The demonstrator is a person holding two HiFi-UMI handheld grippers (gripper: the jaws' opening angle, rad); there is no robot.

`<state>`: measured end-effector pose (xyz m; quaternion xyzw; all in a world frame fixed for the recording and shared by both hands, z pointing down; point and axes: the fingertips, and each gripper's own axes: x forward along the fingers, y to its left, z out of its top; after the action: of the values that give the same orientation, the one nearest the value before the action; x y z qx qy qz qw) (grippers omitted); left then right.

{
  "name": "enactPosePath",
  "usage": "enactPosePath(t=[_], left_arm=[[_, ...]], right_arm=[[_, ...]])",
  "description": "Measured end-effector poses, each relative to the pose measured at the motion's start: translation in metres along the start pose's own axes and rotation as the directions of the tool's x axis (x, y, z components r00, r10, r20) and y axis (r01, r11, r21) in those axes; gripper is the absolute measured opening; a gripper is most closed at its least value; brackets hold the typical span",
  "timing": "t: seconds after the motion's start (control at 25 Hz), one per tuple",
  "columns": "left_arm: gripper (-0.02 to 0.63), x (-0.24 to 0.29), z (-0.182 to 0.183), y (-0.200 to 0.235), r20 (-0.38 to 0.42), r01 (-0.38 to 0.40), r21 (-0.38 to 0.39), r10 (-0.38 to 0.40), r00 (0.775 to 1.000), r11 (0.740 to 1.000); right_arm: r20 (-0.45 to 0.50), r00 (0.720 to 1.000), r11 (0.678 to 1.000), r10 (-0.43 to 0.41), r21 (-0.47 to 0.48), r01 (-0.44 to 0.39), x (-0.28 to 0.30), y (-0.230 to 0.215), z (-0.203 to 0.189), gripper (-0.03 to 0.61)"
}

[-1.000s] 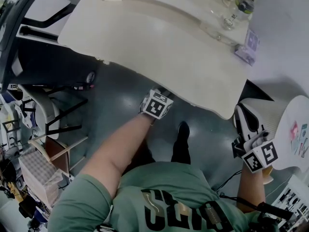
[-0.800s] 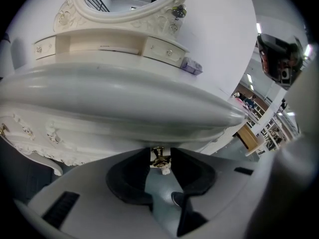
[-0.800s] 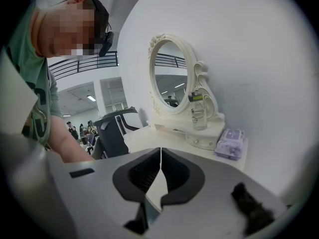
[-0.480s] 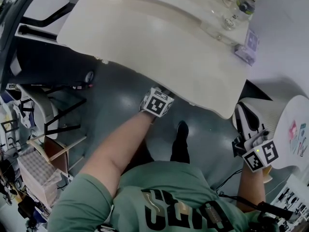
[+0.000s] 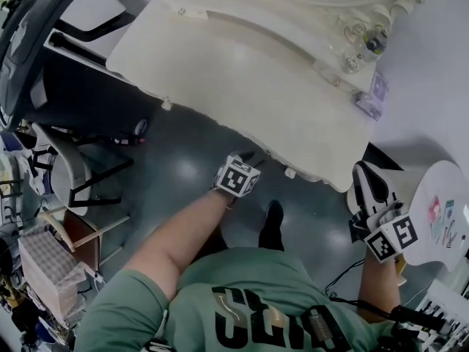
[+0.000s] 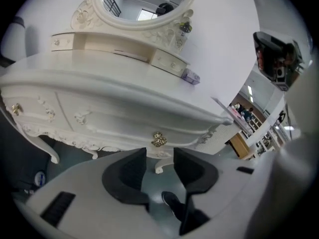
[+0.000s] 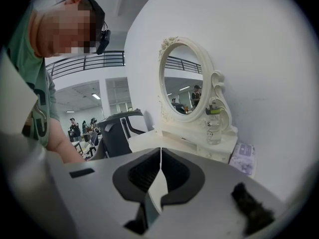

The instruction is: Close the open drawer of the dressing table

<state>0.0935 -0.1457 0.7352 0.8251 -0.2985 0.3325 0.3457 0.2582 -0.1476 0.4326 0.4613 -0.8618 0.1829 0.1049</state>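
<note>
Drawer (image 6: 119,126) flush with front | left tongs (image 6: 159,156) opening, empty, below knob (image 6: 158,139)

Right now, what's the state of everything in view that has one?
dressing table drawer: closed, front flush with the table
left gripper: jaws apart and opening, nothing between them
right gripper: jaws together, empty
small shelf drawers: both closed
bottle: upright on the shelf, cap on
</note>
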Motion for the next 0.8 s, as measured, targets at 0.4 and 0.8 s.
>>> enactPosePath(t=[0.4,0.8], left_arm=[[0.101,-0.191,-0.003,0.017,0.224,0.113,-0.054,-0.098,0.970,0.992],[0.050,-0.386,0.049,0.063,0.459,0.091,0.082,-0.119,0.881,0.992]], right_arm=[[0.057,0.998,1.000,-0.018,-0.018,0.019,0.023,0.072,0.071,0.014],[0.197,0.979,0.999,-0.044,0.020,0.040,0.035,0.152,0.144,0.014]])
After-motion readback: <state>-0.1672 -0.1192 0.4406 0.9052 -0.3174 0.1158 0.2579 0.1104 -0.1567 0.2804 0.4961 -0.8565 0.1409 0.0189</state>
